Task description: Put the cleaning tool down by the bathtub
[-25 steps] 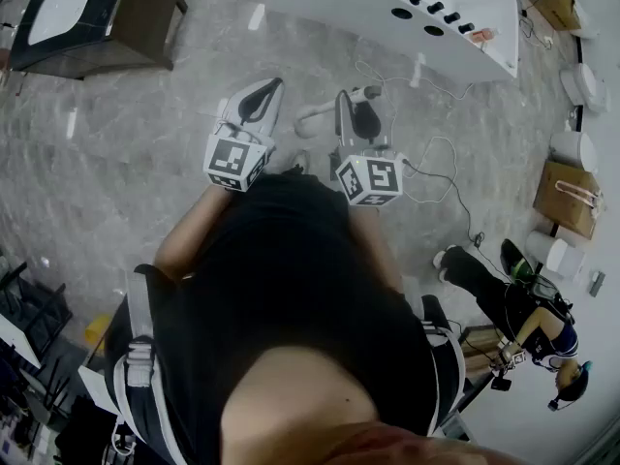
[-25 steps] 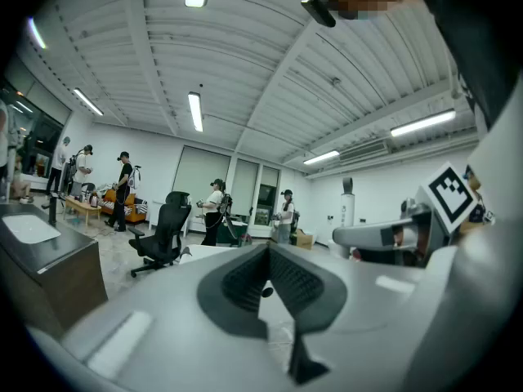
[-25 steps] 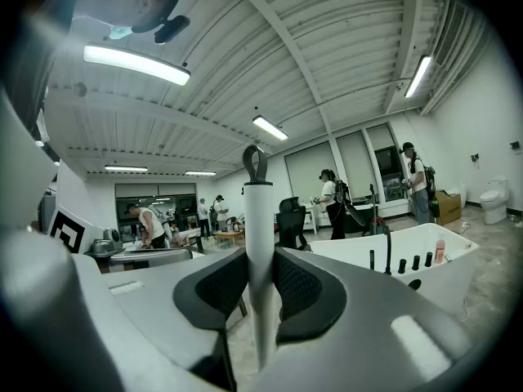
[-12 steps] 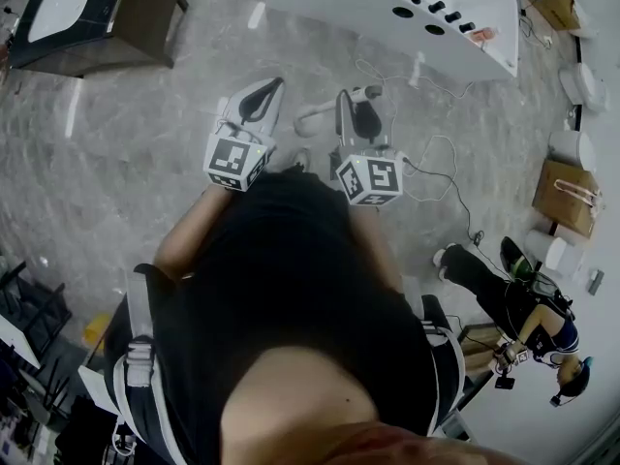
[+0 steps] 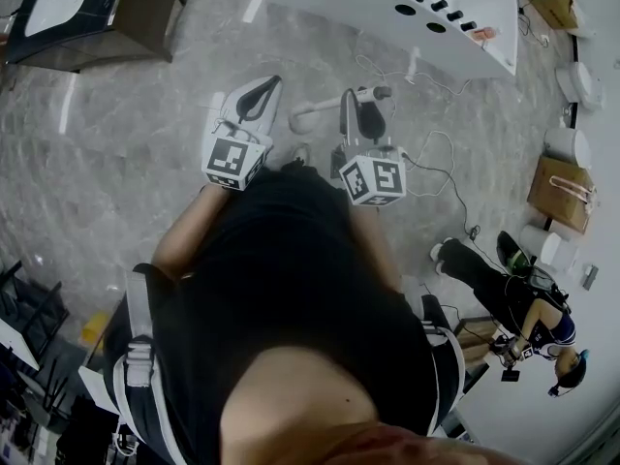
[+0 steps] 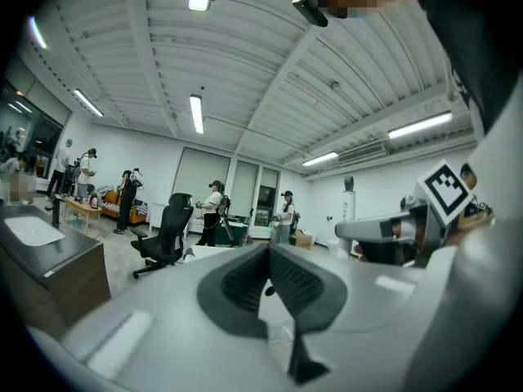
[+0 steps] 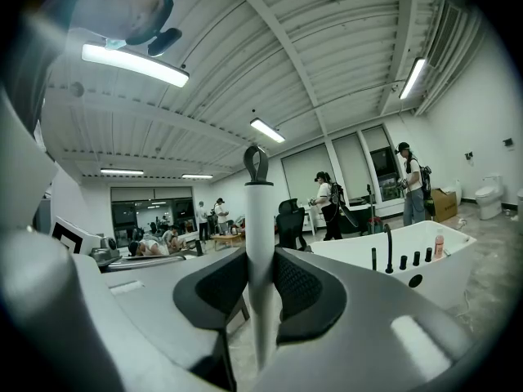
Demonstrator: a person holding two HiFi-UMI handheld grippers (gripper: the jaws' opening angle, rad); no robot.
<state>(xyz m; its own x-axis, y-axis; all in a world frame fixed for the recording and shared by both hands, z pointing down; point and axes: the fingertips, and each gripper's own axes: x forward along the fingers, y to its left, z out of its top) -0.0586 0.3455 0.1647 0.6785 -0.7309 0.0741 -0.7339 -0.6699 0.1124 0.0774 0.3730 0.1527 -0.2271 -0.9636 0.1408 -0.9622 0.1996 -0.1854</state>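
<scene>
The cleaning tool's white handle (image 5: pixel 334 107) runs level above the grey floor, a short way in front of the white bathtub (image 5: pixel 387 13). My right gripper (image 5: pixel 356 114) is shut on it. In the right gripper view the handle (image 7: pixel 260 251) stands clamped between the dark pads, its hanging loop (image 7: pixel 256 163) above them, and the bathtub (image 7: pixel 425 256) lies to the right. The tool's working end is hidden. My left gripper (image 5: pixel 254 100) hovers to the left of the tool, apart from it; its jaws (image 6: pixel 267 256) meet at the tips with nothing between them.
A dark cabinet with a white top (image 5: pixel 97 13) stands at the far left. Loose cables (image 5: pixel 436 158) trail over the floor to the right. A paper bag (image 5: pixel 562 192), white fixtures (image 5: pixel 567 143) and a seated person (image 5: pixel 513 298) are at the right. Several people and an office chair (image 6: pixel 163 235) are further off.
Both grippers and the held tool have drifted slightly toward the bathtub. The right gripper's hold on the handle is the same.
</scene>
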